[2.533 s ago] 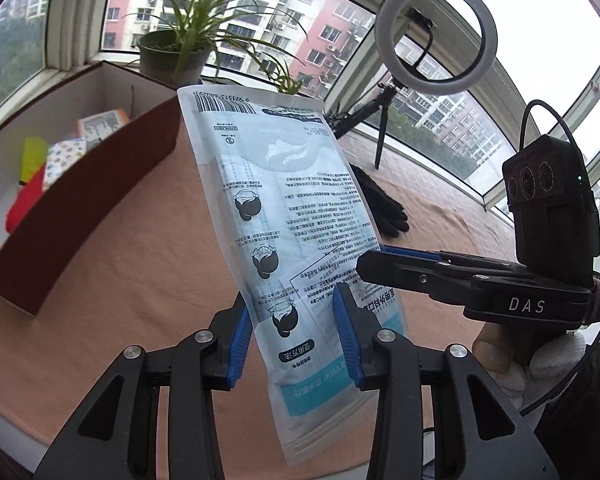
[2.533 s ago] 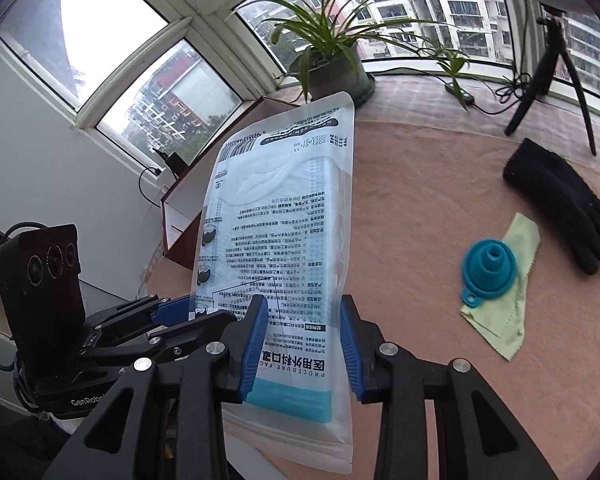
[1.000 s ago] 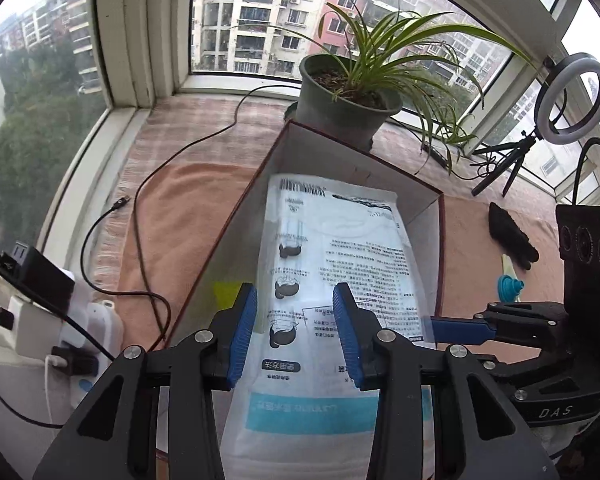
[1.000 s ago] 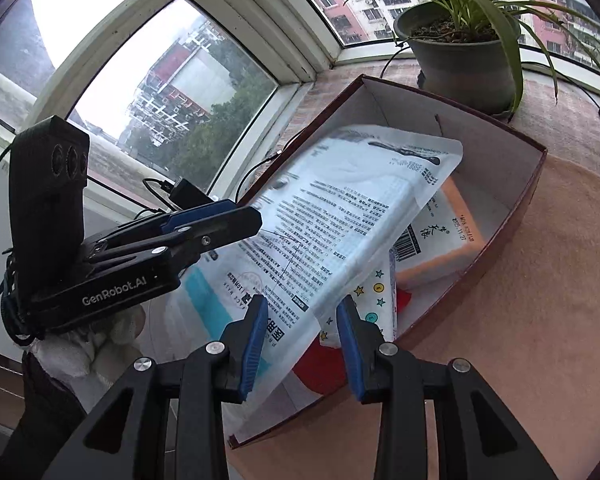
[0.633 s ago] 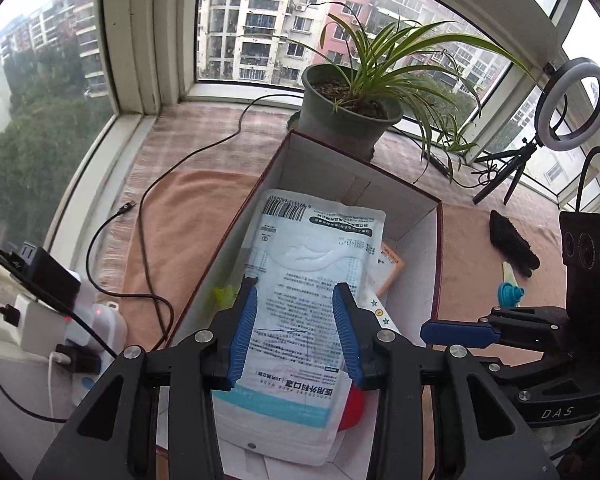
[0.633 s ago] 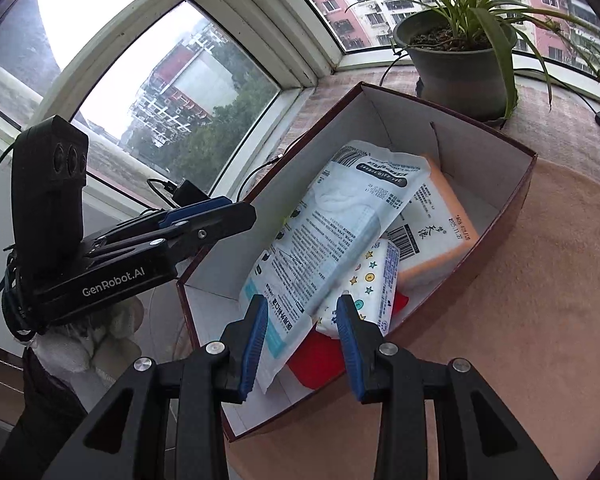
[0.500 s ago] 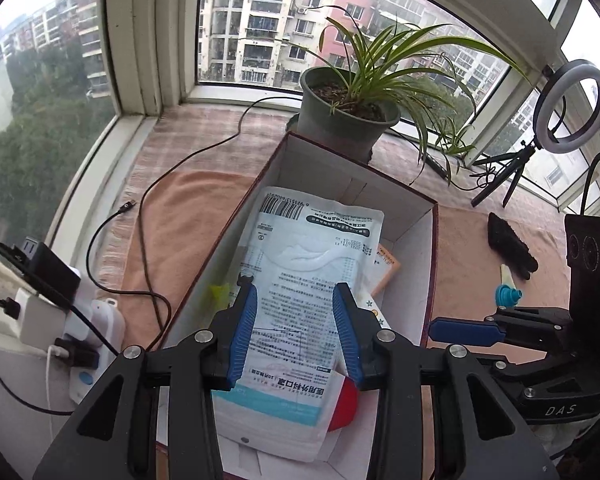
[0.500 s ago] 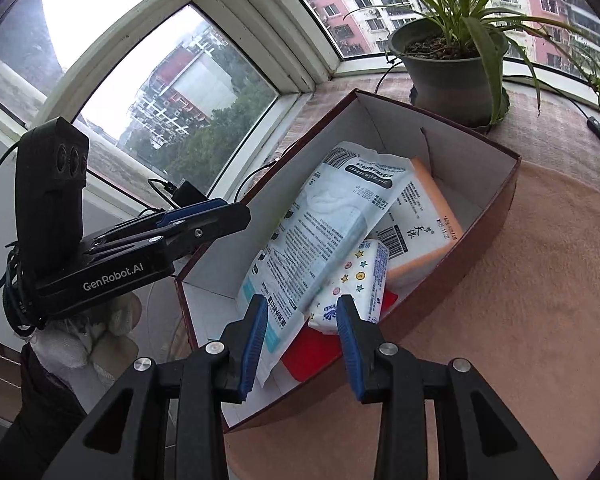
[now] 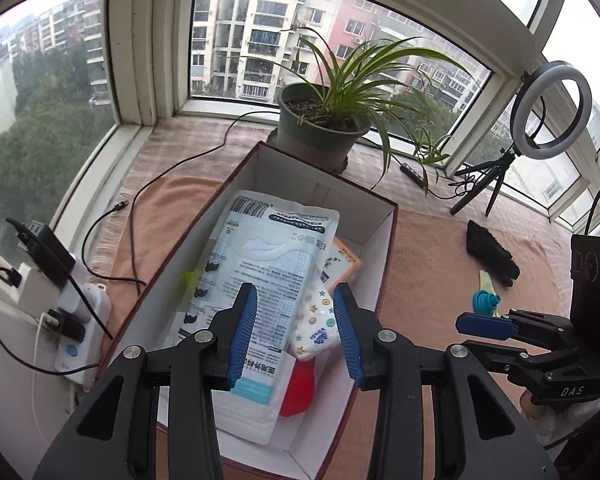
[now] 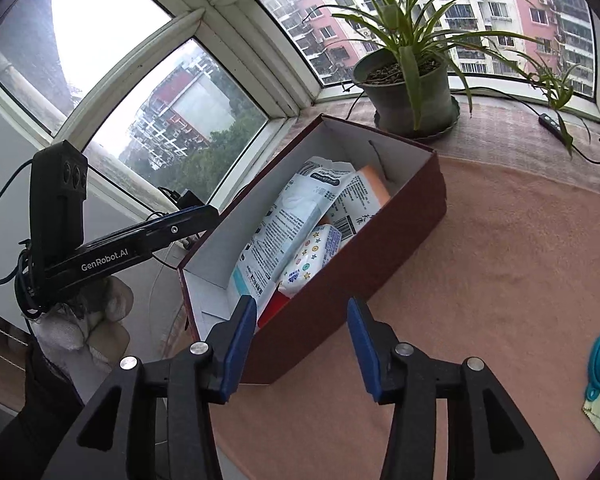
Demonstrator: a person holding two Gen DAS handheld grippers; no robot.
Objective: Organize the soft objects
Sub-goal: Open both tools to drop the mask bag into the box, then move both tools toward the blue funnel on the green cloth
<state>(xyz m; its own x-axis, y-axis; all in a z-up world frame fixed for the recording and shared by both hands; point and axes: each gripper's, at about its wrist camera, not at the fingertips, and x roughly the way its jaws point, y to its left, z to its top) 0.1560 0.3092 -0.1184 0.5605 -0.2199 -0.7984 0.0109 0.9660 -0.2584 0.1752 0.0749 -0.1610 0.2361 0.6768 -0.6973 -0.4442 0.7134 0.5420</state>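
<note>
The white and blue face-mask pack [image 9: 260, 280] lies loose in the dark red box [image 9: 386, 264], on top of an orange pack [image 9: 342, 264], a star-patterned tissue pack [image 9: 314, 328] and a red item [image 9: 300, 388]. My left gripper [image 9: 296, 336] is open and empty above the box's near end. My right gripper [image 10: 302, 344] is open and empty, held off the box's [image 10: 380, 248] near outer wall; the mask pack [image 10: 284, 228] shows inside. A black glove [image 9: 490, 254] and a green cloth [image 9: 485, 282] lie on the table at right.
A potted plant [image 9: 324, 132] stands behind the box. A ring light on a tripod [image 9: 550, 112] stands at far right. A teal funnel [image 9: 485, 302] sits on the cloth. A power strip with cables [image 9: 74, 320] lies left of the box.
Both grippers carried the mask pack to the box, let it go inside and opened. Both have since pulled back, the right one away from the box to the right.
</note>
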